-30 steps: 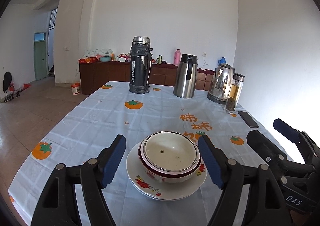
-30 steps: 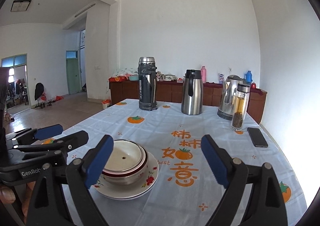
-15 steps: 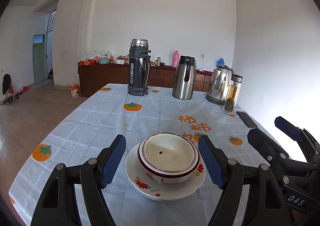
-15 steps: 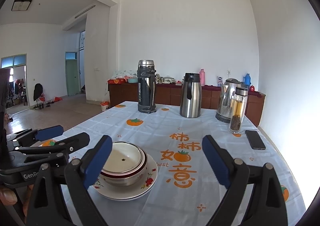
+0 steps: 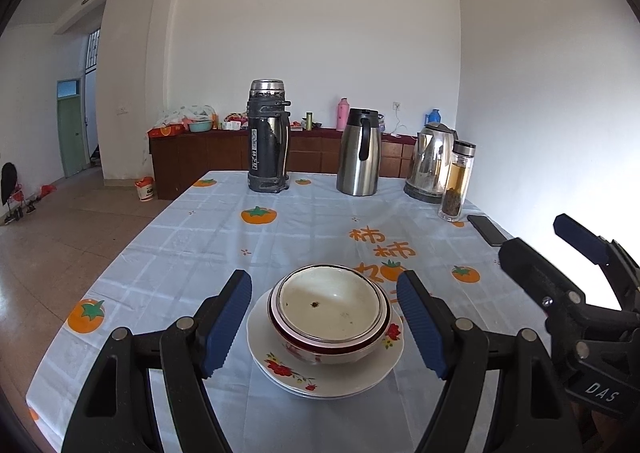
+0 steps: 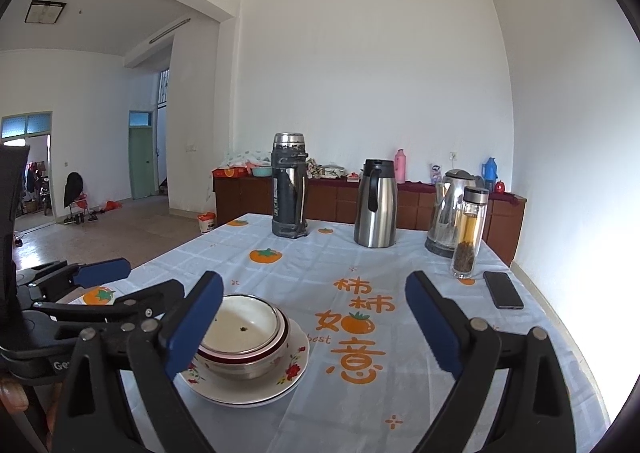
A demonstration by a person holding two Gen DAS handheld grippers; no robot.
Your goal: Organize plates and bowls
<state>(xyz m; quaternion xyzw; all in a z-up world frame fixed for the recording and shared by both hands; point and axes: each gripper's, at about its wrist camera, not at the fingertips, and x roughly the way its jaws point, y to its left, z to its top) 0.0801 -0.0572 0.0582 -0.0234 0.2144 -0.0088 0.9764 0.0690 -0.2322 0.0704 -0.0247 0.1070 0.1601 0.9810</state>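
A stack of nested bowls, cream inside with a dark red band below the rim, sits on flowered white plates at the near end of a table covered with a pale blue cloth printed with orange persimmons. The left gripper is spread wide, its blue pads either side of the bowls and not touching them. The right gripper is also spread wide and holds nothing; the stack lies just behind its left pad. At the far end of the table stand a dark thermos, a steel carafe, an electric kettle and a glass tea bottle, with a black phone lying flat near the bottle.
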